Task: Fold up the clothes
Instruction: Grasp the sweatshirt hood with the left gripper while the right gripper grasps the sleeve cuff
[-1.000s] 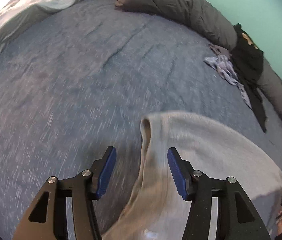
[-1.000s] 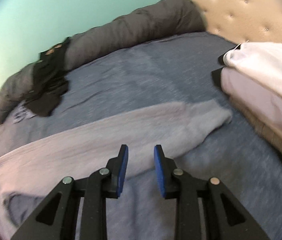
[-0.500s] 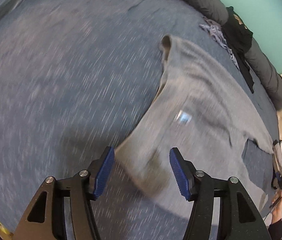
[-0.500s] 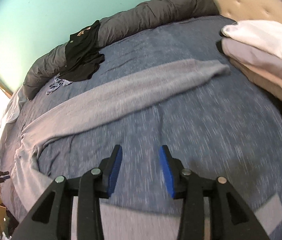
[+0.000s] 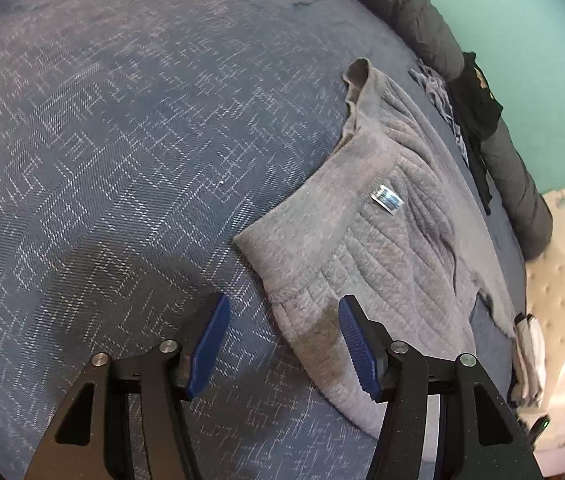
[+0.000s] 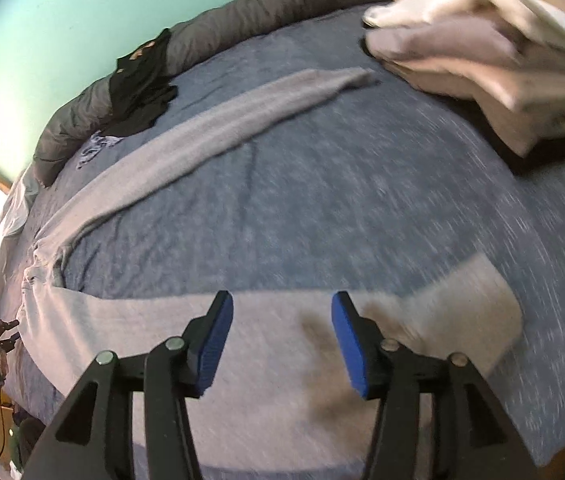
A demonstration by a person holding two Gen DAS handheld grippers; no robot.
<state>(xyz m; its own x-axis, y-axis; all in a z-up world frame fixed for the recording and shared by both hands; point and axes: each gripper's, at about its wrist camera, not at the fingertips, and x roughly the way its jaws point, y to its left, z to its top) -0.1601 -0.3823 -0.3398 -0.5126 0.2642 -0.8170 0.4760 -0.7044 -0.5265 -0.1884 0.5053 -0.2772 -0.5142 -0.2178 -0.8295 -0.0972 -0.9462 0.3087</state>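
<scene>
grey fleece sweatpants (image 5: 394,240) lie spread flat on the blue patterned bedspread (image 5: 122,140), waistband end towards the left hand-held gripper (image 5: 282,344), the two legs running apart across the bed towards the stack of folded pale clothes (image 6: 482,52). the left hand-held gripper hovers over the waistband corner, one blue pad over bare bedspread and the other over the fleece; its jaws stand about half apart, have just been closing a little, and grip nothing. the right hand-held gripper (image 6: 282,340) hangs above the nearer leg (image 6: 402,320), close to its cuff; its jaws have just been opening and are half apart, the fabric below them but not pinched.
</scene>
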